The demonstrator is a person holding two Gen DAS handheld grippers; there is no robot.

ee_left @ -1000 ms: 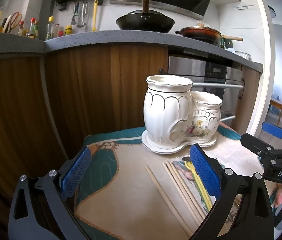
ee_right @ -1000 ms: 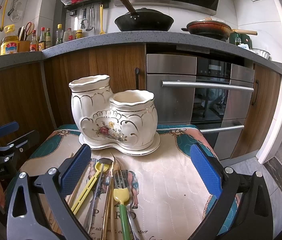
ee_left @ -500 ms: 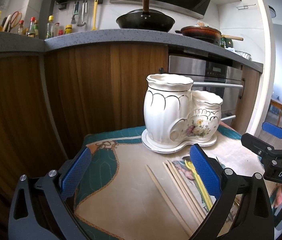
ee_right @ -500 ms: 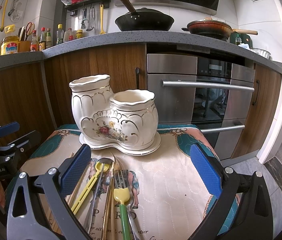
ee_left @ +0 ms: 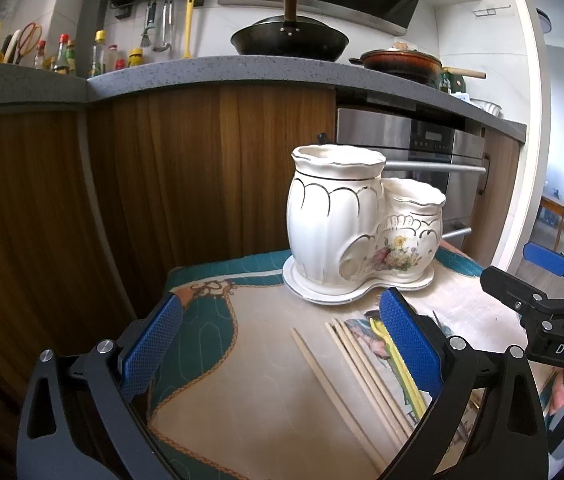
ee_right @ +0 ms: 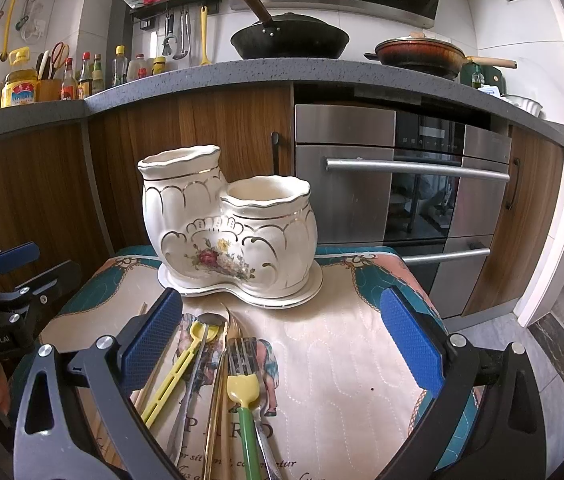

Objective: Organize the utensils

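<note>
A white double-pot ceramic utensil holder (ee_left: 361, 232) (ee_right: 230, 228) stands on its saucer at the far end of a small cloth-covered table (ee_right: 345, 352); both pots look empty. Wooden chopsticks (ee_left: 345, 372) lie in front of it, beside a yellow spoon (ee_right: 186, 364), a metal spoon (ee_right: 194, 376), a gold fork (ee_right: 222, 368) and a green-handled yellow fork (ee_right: 244, 396). My left gripper (ee_left: 278, 344) hovers open over the table's left part, nothing between its fingers. My right gripper (ee_right: 282, 348) hovers open just above the cutlery. Each gripper shows in the other's view (ee_left: 541, 304) (ee_right: 6, 292).
Wooden cabinets (ee_left: 162, 184) and a steel oven (ee_right: 401, 188) rise right behind the table. The grey counter (ee_right: 242, 76) above carries a wok, a pan and bottles. Bare floor (ee_right: 553, 384) lies to the right of the table.
</note>
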